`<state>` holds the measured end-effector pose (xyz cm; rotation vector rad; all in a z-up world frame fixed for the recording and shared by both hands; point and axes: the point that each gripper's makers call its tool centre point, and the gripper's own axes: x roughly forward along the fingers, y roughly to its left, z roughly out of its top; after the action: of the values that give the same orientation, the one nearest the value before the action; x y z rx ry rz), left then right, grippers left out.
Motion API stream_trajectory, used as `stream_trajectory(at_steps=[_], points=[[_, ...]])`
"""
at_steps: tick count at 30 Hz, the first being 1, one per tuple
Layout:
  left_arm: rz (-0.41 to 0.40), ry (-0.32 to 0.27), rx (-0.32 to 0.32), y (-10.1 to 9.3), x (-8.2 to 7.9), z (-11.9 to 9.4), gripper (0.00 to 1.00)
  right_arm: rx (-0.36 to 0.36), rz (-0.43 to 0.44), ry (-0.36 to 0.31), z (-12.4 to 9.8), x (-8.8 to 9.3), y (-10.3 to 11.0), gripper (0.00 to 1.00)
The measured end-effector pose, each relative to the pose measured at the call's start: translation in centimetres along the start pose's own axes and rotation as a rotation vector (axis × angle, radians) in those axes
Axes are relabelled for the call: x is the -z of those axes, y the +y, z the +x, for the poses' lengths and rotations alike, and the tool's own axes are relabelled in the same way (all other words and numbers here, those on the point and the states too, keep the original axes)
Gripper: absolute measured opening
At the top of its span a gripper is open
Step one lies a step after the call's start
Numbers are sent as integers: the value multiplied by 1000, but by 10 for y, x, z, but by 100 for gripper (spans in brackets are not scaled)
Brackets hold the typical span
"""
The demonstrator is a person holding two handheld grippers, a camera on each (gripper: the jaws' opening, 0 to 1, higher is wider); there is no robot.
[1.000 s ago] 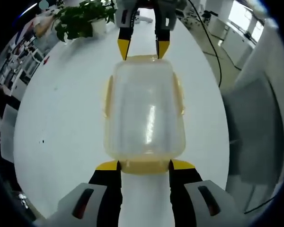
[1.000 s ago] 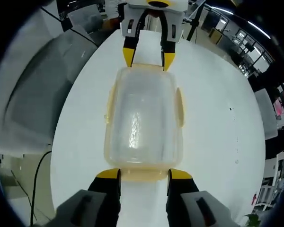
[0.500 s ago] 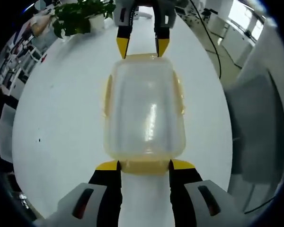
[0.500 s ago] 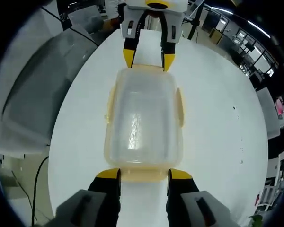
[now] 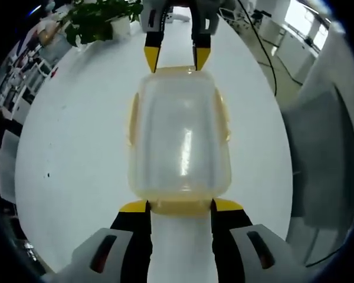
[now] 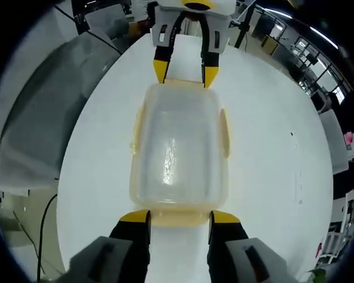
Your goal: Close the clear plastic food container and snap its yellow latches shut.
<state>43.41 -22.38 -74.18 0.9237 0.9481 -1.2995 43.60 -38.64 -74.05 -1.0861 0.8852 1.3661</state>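
Straddling lidded container (image 5: pixel 180 138) ends: left gripper (image 5: pixel 180 206), right gripper (image 6: pixel 180 217), jaws spread.

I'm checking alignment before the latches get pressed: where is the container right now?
The clear container lies lengthwise on the white table, centred in both views between the left gripper and right gripper at its short ends.

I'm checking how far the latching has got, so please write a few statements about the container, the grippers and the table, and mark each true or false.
1. The clear container has its lid on. True.
2. The left gripper and right gripper sit at opposite short ends of the container. True.
3. The container hangs in the air above the table. False: it rests on the white table.
4. A potted plant stands at the table's far edge in the left gripper view. True.
5. The left gripper is clamped shut. False: its jaws stand apart, flanking the yellow end latch.
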Motion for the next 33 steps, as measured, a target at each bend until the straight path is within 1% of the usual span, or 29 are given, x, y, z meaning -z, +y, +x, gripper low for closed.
stream_trajectory(at_steps=[6,14,15,19,22,25,26,28,30,33], points=[[7,5,-3,-1,0,0,37,5,3,9,0,0,1,36],[26,6,-18,0,1,3,37,9,4,-6,0,1,2,36],[25,6,-19,0,1,3,37,15,18,-9,0,1,1,36],[30,4,-25,1,1,4,38,9,29,-4,0,1,2,37],[27,2,-25,1,2,4,38,5,28,5,1,2,3,38],[23,-4,-24,1,2,3,38,-5,40,8,3,2,4,43],[23,-6,-27,2,2,2,39,-1,46,11,3,2,3,44],[15,0,-39,6,4,1,43,-2,47,10,2,2,3,44],[1,-6,-39,7,4,-1,48,-28,65,1,1,0,7,46],[-13,-14,-29,6,5,-4,52,-37,71,5,-3,1,8,49]])
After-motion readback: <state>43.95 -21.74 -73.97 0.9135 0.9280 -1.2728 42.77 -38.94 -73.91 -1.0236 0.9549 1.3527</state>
